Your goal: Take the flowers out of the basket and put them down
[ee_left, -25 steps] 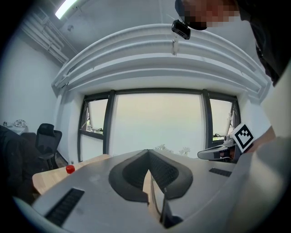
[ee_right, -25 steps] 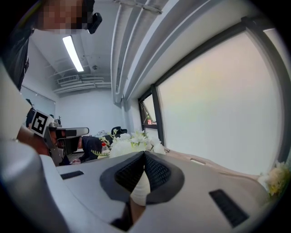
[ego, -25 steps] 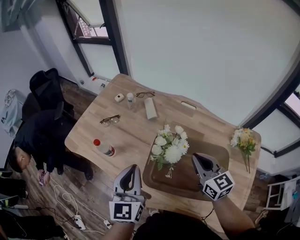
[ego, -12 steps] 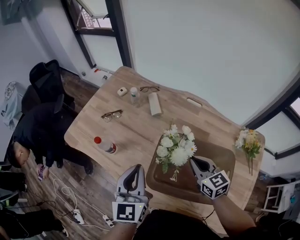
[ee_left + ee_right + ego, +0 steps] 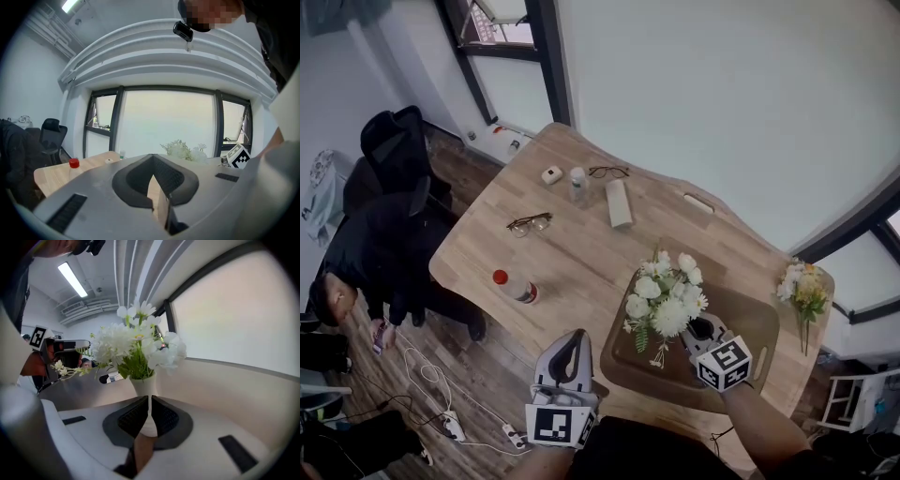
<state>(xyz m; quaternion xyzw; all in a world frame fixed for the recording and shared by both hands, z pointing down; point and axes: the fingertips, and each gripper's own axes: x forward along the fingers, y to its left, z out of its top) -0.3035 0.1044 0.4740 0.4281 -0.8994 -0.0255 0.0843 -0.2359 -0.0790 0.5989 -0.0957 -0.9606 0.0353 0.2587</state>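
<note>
Head view, lower right: bunch of white flowers (image 5: pixel 664 300) standing inside a dark brown shallow oval basket (image 5: pixel 764 328) on a light wooden table (image 5: pixel 581 248). Just right of the blooms, over the basket: right gripper (image 5: pixel 701 328), jaws together, empty, aimed at the foot of the bunch. Bottom centre, left of the basket by the table's near edge: left gripper (image 5: pixel 572 339), likewise closed, holding nothing. At the table's far right edge, well apart from the basket: second bunch of yellow and white flowers (image 5: pixel 802 289), lying on the wood. Left of centre: clear plastic bottle with a red cap (image 5: pixel 517 288); above it, a pair of brown-framed spectacles (image 5: pixel 530 223). Left gripper view: jaw tips meeting at centre, bare wood showing below them; white flowers (image 5: pixel 182 150) beyond at centre right, bottle (image 5: pixel 73 163) upright at left. Right gripper view: jaws shut to a thin slit, nothing pinched; straight ahead, close to the tips, small white ceramic vase (image 5: pixel 143 386), upright, bearing the white flowers (image 5: pixel 133 347); contact between tips and vase not clear.
</note>
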